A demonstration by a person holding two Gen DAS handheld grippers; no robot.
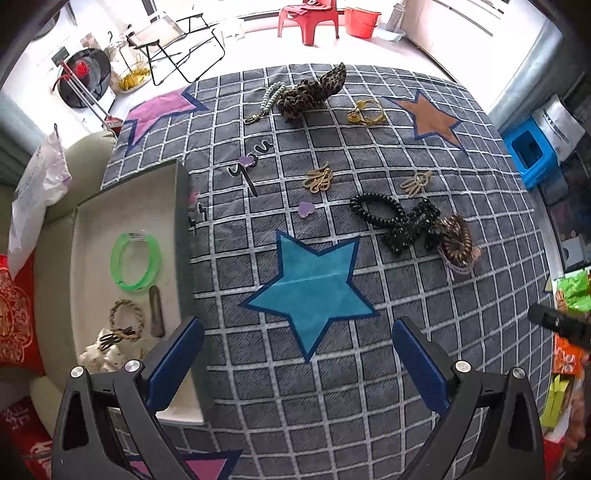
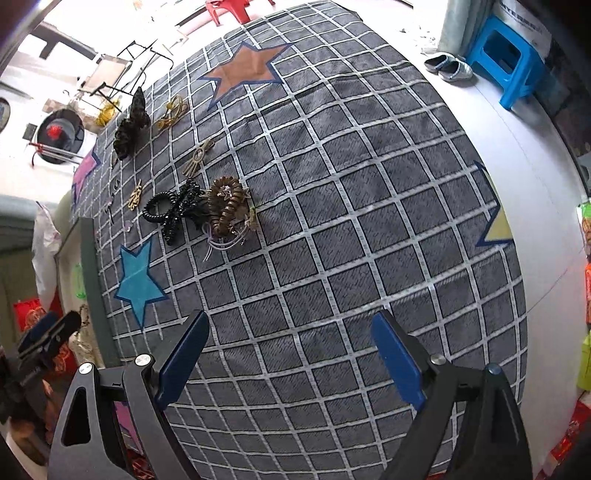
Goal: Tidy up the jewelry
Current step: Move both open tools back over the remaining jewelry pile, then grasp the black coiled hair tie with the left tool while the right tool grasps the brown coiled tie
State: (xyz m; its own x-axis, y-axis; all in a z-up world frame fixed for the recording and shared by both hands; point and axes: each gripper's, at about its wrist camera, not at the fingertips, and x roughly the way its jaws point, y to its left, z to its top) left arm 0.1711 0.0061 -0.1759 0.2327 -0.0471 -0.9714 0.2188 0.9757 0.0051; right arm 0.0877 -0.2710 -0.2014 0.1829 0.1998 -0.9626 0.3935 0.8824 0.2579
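Hair ties and clips lie scattered on a grey checked cloth (image 1: 332, 387). A black spiral tie (image 1: 373, 210) and a brown spiral tie (image 1: 458, 236) sit right of a blue star (image 1: 310, 291). Gold clips (image 1: 317, 181), a leopard scrunchie (image 1: 314, 92) and a bead chain (image 1: 271, 98) lie farther off. An open box (image 1: 88, 229) at the left holds a green bangle (image 1: 135, 260), a braided tie (image 1: 127, 319) and a brown clip (image 1: 156, 312). My left gripper (image 1: 299, 336) hangs open above the blue star, empty. My right gripper (image 2: 290, 328) is open and empty over bare cloth (image 2: 332, 240), right of the ties (image 2: 225, 212).
The cloth ends at a white floor at the far side, where a red stool (image 1: 310, 18), a red bucket (image 1: 362, 20) and a folding rack (image 1: 177, 48) stand. A blue stool (image 2: 513, 59) stands off the right edge. A sofa with red cushions (image 1: 14, 314) lies left of the box.
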